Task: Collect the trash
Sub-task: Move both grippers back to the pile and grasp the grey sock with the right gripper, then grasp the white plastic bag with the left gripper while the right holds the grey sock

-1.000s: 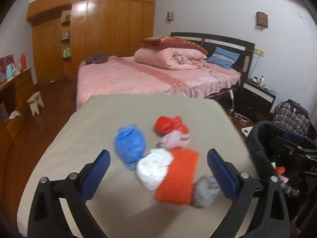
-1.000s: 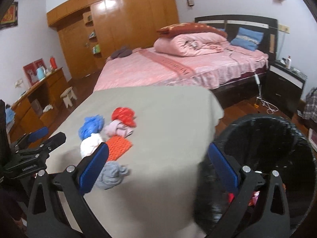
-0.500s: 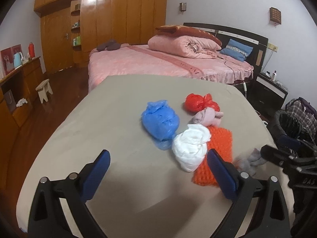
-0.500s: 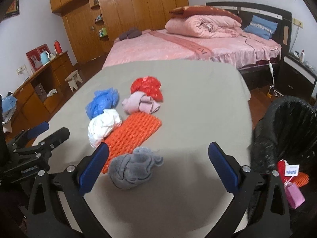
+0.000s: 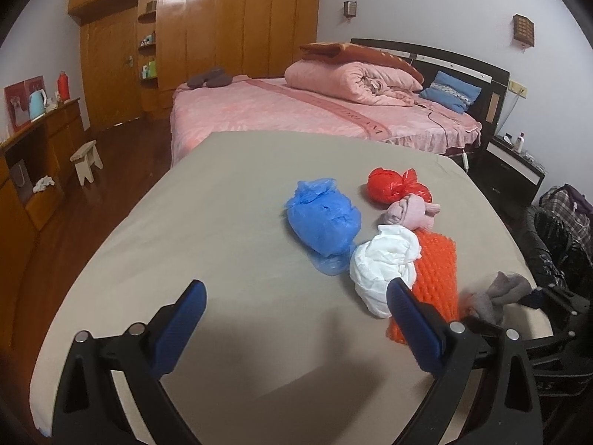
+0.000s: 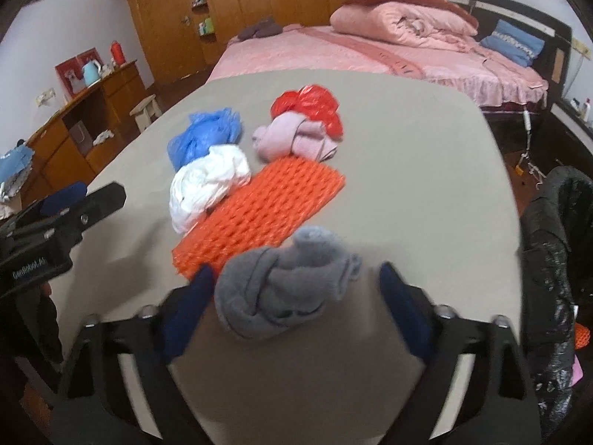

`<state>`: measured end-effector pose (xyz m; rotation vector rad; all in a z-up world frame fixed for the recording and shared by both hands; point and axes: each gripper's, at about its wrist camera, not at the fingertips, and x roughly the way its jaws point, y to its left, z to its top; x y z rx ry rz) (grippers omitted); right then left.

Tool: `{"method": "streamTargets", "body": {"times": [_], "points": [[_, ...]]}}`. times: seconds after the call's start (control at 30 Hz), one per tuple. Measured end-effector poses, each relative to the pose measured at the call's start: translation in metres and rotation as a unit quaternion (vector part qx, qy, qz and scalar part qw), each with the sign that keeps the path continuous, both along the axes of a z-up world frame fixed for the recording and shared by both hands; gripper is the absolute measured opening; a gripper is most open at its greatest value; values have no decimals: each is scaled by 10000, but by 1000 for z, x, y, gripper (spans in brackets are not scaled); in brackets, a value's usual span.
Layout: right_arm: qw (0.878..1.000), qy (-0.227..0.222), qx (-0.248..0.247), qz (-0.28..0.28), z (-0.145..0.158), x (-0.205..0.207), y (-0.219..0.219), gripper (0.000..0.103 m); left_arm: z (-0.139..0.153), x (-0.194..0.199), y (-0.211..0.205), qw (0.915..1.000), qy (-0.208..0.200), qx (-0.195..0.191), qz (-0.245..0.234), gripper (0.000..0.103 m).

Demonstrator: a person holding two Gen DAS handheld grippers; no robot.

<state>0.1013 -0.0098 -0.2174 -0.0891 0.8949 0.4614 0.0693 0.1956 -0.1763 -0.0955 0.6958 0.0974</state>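
Several items lie on the beige table [image 5: 229, 222]: a blue plastic bag [image 5: 323, 218], a red plastic bag [image 5: 389, 184], a pink sock ball [image 5: 407, 213], a white bag [image 5: 381, 270], an orange foam net [image 5: 433, 274] and a grey sock ball [image 6: 281, 293]. My right gripper [image 6: 296, 289] is open, with the grey sock ball between its fingers, on the table. My left gripper [image 5: 296, 307] is open and empty, low over the near left part of the table, short of the white bag.
A bin lined with a black bag [image 6: 552, 259] stands at the table's right edge, with trash inside. A pink bed [image 5: 315, 111] lies beyond the table. A wooden wardrobe [image 5: 222, 37] and a low cabinet [image 5: 33, 155] stand at left.
My right gripper has swung from over the bin to the table and closed in around the grey sock ball. My left gripper has shifted left and back from the pile.
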Motion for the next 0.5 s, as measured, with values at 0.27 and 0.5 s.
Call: {"method": "streamTargets", "body": {"times": [0.27,0.5], "points": [[9990,200,289,292,0,-5,-3,49,0,4,-4,10000,10,-89,-36,96],[9994,14,340,-89,17,4,-27,49,-1,16,-19,9994,10,-217,-251,92]]}}
